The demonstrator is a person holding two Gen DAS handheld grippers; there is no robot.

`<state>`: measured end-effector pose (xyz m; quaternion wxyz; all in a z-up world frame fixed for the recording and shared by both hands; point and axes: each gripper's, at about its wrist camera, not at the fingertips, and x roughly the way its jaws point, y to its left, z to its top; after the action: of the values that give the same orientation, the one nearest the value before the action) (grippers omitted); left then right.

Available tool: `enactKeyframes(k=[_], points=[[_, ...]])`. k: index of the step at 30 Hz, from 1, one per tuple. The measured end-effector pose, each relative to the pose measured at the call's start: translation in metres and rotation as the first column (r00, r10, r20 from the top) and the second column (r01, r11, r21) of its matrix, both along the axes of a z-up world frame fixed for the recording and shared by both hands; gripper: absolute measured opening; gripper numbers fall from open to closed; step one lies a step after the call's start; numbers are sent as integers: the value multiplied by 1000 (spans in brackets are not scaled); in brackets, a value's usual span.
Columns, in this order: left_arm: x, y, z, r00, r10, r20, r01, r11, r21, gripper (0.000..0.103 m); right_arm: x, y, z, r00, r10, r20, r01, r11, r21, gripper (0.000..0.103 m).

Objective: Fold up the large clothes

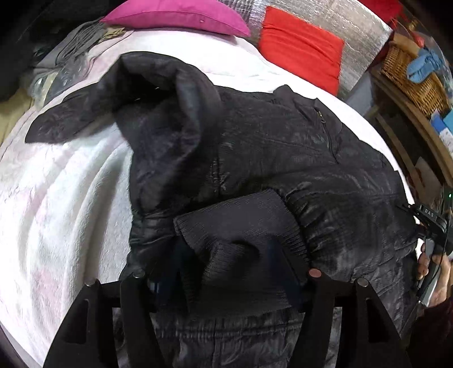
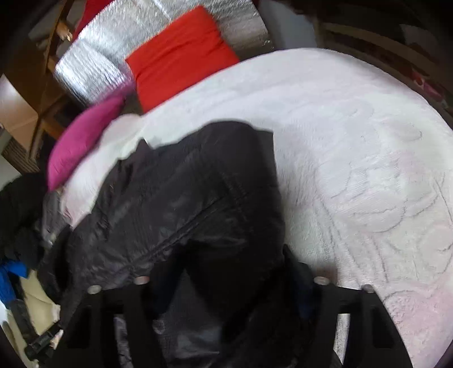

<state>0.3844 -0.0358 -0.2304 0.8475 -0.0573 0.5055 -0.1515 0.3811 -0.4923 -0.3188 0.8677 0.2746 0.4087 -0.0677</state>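
A black quilted jacket (image 1: 269, 141) lies spread on a white fleece blanket (image 1: 70, 198), its hood (image 1: 158, 99) raised toward the far end. My left gripper (image 1: 226, 254) has the jacket's ribbed knit cuff (image 1: 235, 215) bunched between its fingers, which touch it on both sides. In the right wrist view the jacket (image 2: 170, 198) runs up the blanket (image 2: 354, 141). Dark fabric fills the gap of my right gripper (image 2: 229, 277) and covers its tips, and the picture is blurred. The right gripper's body (image 1: 433, 226) and a hand (image 1: 424, 266) show at the jacket's right edge.
A magenta pillow (image 1: 175, 14) and a red cushion (image 1: 300, 45) lie at the far end against a silver foil panel (image 2: 93, 65). A wicker basket (image 1: 410, 76) sits on wooden shelving to the right. Grey clothes (image 1: 73, 45) are piled at the far left.
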Motion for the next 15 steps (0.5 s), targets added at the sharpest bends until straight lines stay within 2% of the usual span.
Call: enactKeyframes(k=[2,4,5,7,11,13,15], points=[[1,-8,-1,1000,-14,22,14,1000,18,35,2,4,-1,1000,9,5,-9,1000,-27,50],[3,-16,2,997,-27,67,23,998,57,26,-1,4,5,1000,-4,10,4,999,-43,42],[3,-19,6,994,-22,106,13,996,88,13,-3,3,7,1000,-12,18,13,999,-42,40],[3,-25,16,982,-25,190,-2,990,139,12,-6,1,9,999,-25,32,27,999,-40,39],[17,-47,35,935,-65,349,-24,969,245,11,-4,-1,4,999,-38,25,38,999,-33,39],[32,-55,33,927,-71,367,-45,953,299,11,-4,-3,3,998,-51,28,52,998,-24,39],[44,-54,28,935,-61,350,-60,944,324,11,-3,-3,4,998,-57,31,58,998,-16,39]])
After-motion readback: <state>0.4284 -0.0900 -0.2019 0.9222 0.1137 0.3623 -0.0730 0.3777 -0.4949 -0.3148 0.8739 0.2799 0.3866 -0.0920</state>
